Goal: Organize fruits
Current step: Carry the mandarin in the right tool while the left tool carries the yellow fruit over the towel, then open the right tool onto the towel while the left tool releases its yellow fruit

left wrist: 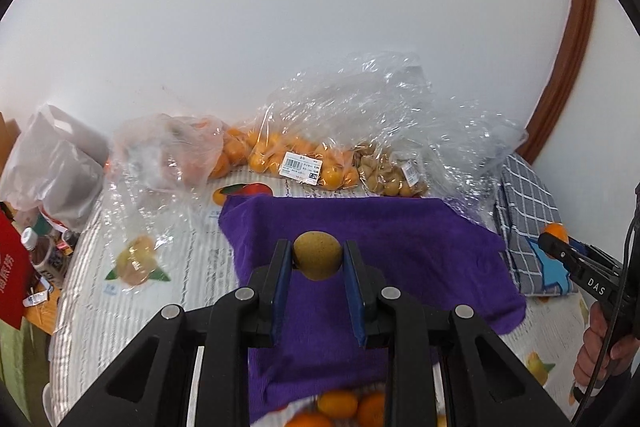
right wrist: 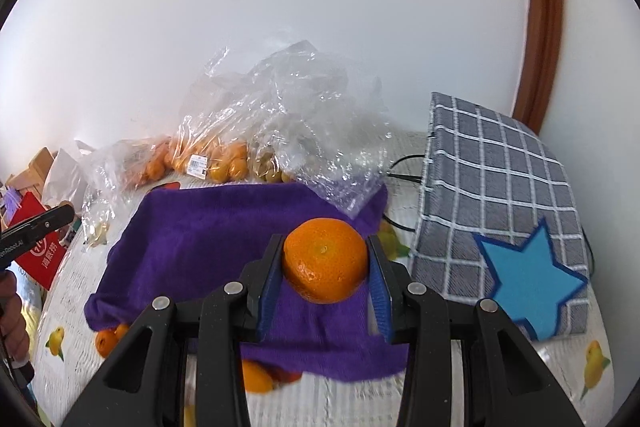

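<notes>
Fruits sit clamped in both grippers above the purple towel (left wrist: 400, 247): left gripper (left wrist: 318, 261) grasps a brownish-yellow fruit (left wrist: 318, 255), right gripper (right wrist: 325, 269) an orange (right wrist: 325, 261); bagged fruit (left wrist: 296, 159) at twelve o'clock.

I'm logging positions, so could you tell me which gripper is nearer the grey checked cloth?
Right. The right gripper, holding an orange, is just beside the grey checked cloth; the left gripper is over the purple towel's middle.

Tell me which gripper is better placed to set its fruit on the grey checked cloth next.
Right, probably. The right gripper, holding the orange, sits right beside the grey checked cloth; the left gripper, holding the brownish fruit, is centred over the purple towel.
</notes>
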Tool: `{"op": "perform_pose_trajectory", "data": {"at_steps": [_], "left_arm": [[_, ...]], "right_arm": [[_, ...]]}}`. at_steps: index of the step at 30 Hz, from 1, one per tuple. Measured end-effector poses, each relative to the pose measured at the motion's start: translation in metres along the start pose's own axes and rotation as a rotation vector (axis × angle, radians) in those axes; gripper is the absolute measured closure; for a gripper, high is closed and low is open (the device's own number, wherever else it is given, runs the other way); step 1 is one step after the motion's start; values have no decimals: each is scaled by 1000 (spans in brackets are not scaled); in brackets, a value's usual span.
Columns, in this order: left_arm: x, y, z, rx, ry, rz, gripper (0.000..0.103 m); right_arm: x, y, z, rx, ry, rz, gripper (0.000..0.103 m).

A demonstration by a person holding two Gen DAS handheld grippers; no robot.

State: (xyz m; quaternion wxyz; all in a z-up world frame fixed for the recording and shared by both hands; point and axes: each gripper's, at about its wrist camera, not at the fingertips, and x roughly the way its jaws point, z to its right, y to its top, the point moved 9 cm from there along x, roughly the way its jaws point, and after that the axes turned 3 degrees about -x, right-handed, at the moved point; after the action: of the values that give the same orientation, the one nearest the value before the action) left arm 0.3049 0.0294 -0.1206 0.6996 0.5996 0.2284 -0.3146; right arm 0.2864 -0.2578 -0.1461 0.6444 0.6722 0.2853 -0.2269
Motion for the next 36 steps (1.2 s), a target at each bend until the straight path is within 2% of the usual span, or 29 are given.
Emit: {"op": "perform_pose_trajectory", "data": {"at_steps": [7,17,36], "left_arm": [[47,1,-2,10,11,-49,78],[97,-9,-7,5,37,-137,78],[133,-30,-13,-11,53,-243,78]], "right_arm": [[51,10,-8,-1,17,-33,63],[113,2,-22,-26,40,-113,63],[148,-17,-25,-35,29,-207,63]]}}
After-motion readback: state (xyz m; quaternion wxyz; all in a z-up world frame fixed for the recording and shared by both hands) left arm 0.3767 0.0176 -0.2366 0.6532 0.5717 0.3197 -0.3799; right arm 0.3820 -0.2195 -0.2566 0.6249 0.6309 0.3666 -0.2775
